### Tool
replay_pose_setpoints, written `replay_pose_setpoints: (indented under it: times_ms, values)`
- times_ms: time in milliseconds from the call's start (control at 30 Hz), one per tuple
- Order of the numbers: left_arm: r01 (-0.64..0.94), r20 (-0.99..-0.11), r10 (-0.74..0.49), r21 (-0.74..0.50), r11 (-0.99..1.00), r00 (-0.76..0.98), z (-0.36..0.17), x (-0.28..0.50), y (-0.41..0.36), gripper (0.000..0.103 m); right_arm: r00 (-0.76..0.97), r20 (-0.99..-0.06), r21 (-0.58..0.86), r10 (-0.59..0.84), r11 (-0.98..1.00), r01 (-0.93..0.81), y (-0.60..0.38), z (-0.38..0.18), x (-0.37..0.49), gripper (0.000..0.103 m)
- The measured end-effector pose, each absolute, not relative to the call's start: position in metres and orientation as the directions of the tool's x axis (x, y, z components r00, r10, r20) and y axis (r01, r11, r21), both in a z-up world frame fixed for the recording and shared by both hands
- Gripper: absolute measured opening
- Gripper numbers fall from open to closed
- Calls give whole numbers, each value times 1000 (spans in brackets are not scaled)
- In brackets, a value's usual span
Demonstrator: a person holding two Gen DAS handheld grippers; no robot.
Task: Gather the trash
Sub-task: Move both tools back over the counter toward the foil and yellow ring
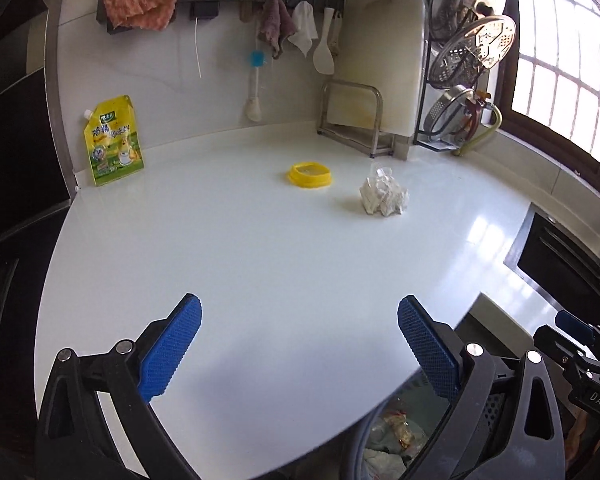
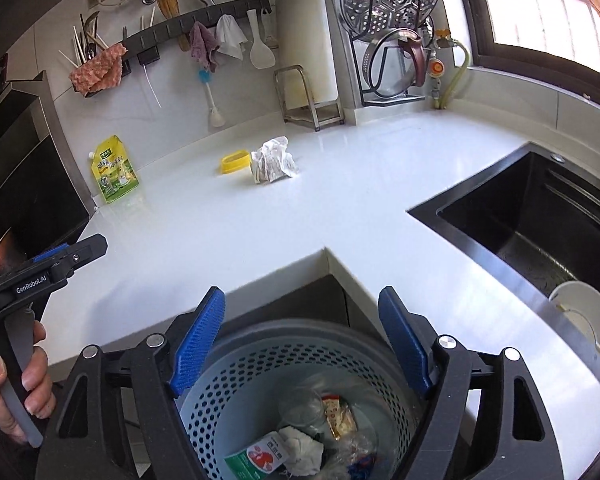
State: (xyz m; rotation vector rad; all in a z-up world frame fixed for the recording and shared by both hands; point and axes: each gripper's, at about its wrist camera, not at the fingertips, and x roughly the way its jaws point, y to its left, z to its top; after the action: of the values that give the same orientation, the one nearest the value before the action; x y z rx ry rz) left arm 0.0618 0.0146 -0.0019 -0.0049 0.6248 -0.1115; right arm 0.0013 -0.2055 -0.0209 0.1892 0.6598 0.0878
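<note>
A crumpled white paper wad lies on the white counter, with a yellow plastic lid just left of it. Both also show in the right wrist view, wad and lid. My left gripper is open and empty above the counter's near part, well short of the wad. My right gripper is open and empty, held over a grey perforated trash bin below the counter edge. The bin holds wrappers, a carton and paper.
A yellow refill pouch leans on the back wall at the left. A metal rack with a cutting board stands at the back. A black sink with a white bowl lies to the right.
</note>
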Motion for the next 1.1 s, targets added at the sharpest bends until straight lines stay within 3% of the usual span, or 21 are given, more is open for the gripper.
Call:
replay_pose_setpoints:
  times_ms: [367, 1100]
  values:
    - [12, -541, -9, 2, 1000, 841, 16, 169, 28, 97, 770, -616, 138, 165, 985, -100, -183, 7, 133, 78]
    - [-53, -634, 22, -30, 998, 773, -16, 271, 35, 97, 647, -742, 102, 178, 983, -153, -151, -41, 284, 78]
